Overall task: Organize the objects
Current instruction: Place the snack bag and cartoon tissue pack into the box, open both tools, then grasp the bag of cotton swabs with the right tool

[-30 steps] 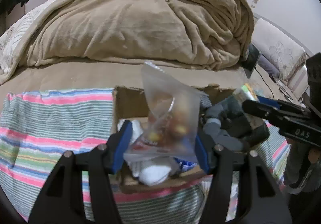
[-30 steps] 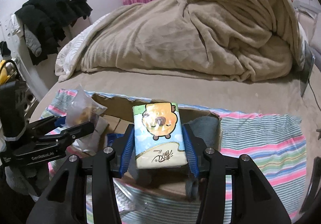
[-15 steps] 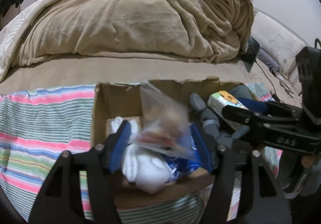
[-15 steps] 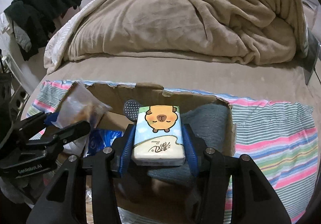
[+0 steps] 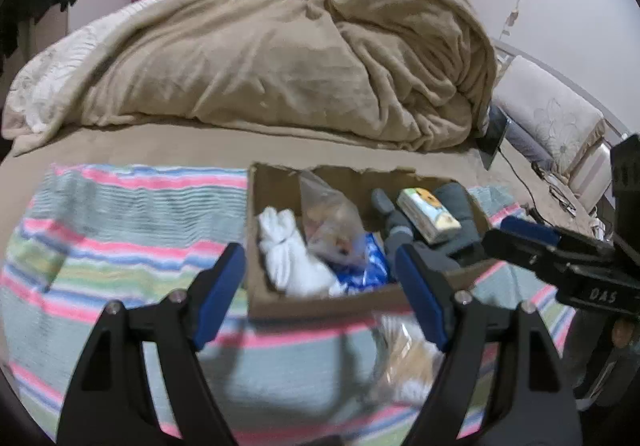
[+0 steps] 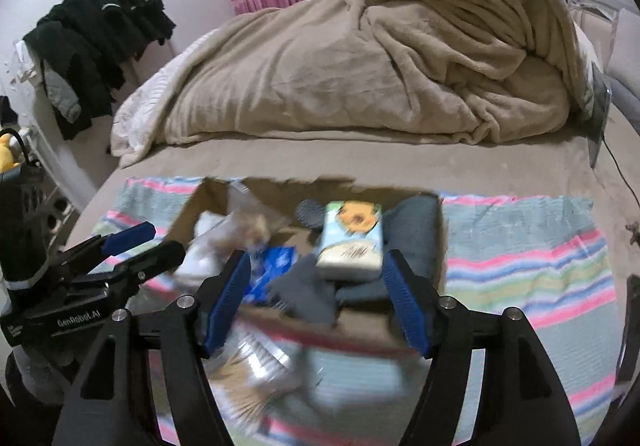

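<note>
both grippers hang over the striped blanket on the bed, jaws spread and empty. the left gripper sits near the cardboard box, where the clear snack bag leans beside the white socks. the right gripper faces the tissue pack, lying on grey cloth in the box. another packet lies blurred in front; likely next. come down square over it, close gently, and lift clear of the box wall.
</note>
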Action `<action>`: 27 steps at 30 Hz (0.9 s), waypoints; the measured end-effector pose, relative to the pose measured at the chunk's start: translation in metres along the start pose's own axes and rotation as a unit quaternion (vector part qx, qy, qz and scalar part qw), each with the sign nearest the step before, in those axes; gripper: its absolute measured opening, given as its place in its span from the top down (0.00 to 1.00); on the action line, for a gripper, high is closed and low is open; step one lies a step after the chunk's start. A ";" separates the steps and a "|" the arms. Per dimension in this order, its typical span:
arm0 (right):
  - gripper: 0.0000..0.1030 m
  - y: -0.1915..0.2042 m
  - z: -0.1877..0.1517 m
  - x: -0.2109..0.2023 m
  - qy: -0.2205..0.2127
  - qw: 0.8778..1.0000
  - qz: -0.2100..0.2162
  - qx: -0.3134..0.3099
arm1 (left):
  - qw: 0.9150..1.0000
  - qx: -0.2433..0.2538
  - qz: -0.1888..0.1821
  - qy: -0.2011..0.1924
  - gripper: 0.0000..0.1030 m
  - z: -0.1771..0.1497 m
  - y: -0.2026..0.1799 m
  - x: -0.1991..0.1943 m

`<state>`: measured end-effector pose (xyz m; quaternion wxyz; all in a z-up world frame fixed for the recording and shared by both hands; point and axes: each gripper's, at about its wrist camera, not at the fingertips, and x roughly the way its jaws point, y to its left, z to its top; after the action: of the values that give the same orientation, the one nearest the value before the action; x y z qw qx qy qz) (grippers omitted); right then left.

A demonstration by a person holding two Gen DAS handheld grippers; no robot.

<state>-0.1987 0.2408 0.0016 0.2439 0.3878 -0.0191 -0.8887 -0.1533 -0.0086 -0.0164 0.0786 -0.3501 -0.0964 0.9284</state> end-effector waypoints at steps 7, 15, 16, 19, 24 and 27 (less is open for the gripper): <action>0.30 0.020 -0.029 -0.018 0.006 1.000 0.013 0.002 | 1.000 -0.001 -0.009 -0.020 0.20 -0.015 -0.006 -0.051; 0.23 0.034 -0.054 -0.018 0.027 0.999 0.025 -0.002 | 0.999 0.017 0.021 -0.026 0.15 -0.043 -0.011 -0.082; 0.22 0.036 -0.057 -0.017 0.030 0.999 0.026 -0.002 | 0.999 0.021 0.040 -0.027 0.15 -0.048 -0.011 -0.083; 0.22 0.039 -0.064 -0.010 0.040 0.999 0.024 -0.001 | 0.998 0.013 0.065 -0.024 0.15 -0.064 -0.002 -0.084; 0.22 0.039 -0.073 0.009 0.062 0.998 0.019 0.004 | 0.998 -0.012 0.065 -0.007 0.15 -0.083 0.018 -0.076; 0.22 0.040 -0.077 0.022 0.073 0.997 0.012 0.002 | 0.998 -0.024 0.062 -0.004 0.15 -0.090 0.027 -0.072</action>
<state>-0.1409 0.2074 -0.0578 0.2547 0.4515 -0.0078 -0.8551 -0.0422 -0.0389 -0.0437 0.0115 -0.3531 -0.0974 0.9304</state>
